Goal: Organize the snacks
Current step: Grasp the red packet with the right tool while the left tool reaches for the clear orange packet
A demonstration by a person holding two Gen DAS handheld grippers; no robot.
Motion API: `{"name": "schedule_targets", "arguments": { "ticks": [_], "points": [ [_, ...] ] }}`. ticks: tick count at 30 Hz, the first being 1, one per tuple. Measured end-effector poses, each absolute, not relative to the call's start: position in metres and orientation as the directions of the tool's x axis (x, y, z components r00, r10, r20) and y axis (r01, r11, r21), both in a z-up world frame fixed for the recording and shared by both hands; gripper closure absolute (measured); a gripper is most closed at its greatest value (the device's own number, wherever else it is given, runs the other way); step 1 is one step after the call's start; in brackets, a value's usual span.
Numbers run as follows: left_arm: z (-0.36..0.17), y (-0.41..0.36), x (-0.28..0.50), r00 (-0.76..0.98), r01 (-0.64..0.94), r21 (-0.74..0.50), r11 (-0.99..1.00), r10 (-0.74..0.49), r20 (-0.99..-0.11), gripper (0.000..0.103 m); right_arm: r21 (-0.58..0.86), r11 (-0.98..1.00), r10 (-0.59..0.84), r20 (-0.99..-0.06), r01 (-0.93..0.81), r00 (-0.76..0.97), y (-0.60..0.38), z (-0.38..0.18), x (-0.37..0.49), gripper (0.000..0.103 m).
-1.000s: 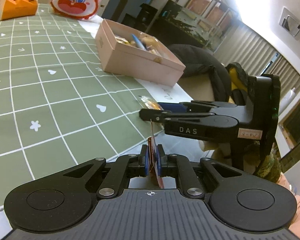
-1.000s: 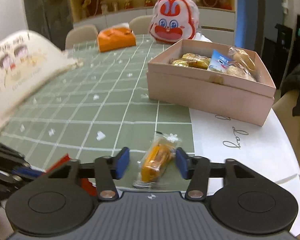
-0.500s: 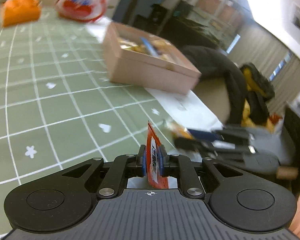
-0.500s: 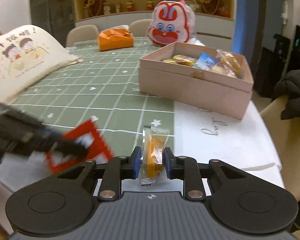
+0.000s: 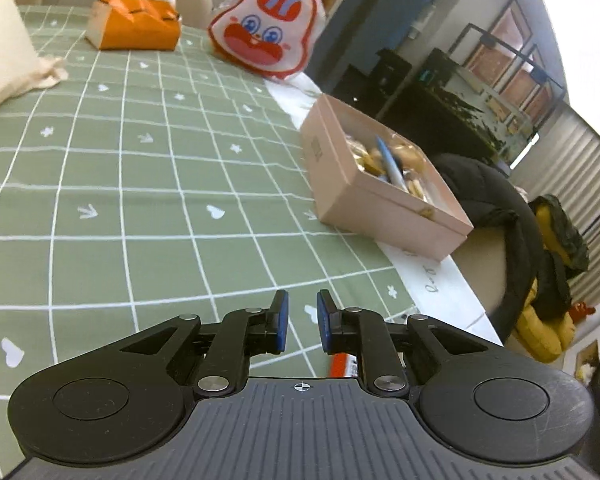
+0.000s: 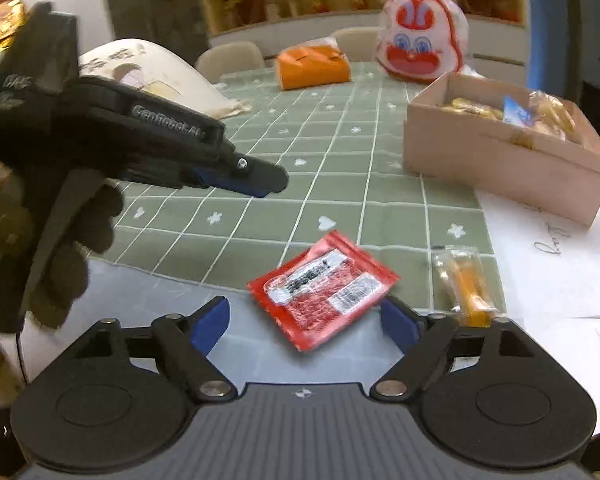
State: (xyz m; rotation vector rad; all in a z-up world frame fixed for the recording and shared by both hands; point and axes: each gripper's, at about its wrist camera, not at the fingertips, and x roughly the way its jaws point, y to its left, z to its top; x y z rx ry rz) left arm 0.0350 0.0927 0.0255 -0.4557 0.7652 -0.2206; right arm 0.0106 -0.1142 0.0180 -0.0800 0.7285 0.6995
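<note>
Red snack packet (image 6: 323,289) lies flat between right gripper (image 6: 305,320) fingers, spread wide; long axis diagonal. Orange wrapped snack (image 6: 466,282) just past right finger. Left gripper (image 5: 302,322) slightly parted, empty.

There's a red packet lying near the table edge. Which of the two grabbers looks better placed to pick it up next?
Probably the right gripper. Its jaws are wide open and the red packet lies between and just ahead of its fingertips. The left gripper has a narrower gap and looks across the table, with the packet barely visible beneath it.
</note>
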Motion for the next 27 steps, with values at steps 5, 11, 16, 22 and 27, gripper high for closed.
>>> {"name": "schedule_targets", "arguments": {
  "ticks": [5,11,16,22,27],
  "points": [
    [0.022,0.099,0.041,0.713,0.002,-0.516,0.857,-0.363,-0.6,0.085,0.165,0.776,0.553,-0.643,-0.609,0.53,-0.088,0.018,0.023,0.017],
    [0.026,0.109,0.038,0.729,-0.009,-0.542,0.84,-0.366,-0.579,0.085,0.052,0.766,0.512,-0.651,-0.64,0.56,-0.068,0.017,0.024,0.039],
    [0.024,0.111,0.041,0.72,-0.044,-0.524,0.851,-0.337,-0.607,0.085,-0.038,0.716,0.534,-0.614,-0.697,0.581,-0.084,0.023,0.009,0.052],
    [0.02,0.085,0.05,0.668,0.001,-0.512,0.859,-0.381,-0.639,0.085,0.037,0.786,0.536,-0.538,-0.617,0.651,-0.139,0.054,0.026,0.052],
    [0.017,0.048,0.06,0.6,0.068,-0.52,0.851,-0.451,-0.66,0.085,0.108,0.881,0.448,-0.505,-0.461,0.737,-0.2,0.064,0.052,0.052]
  ]
}}
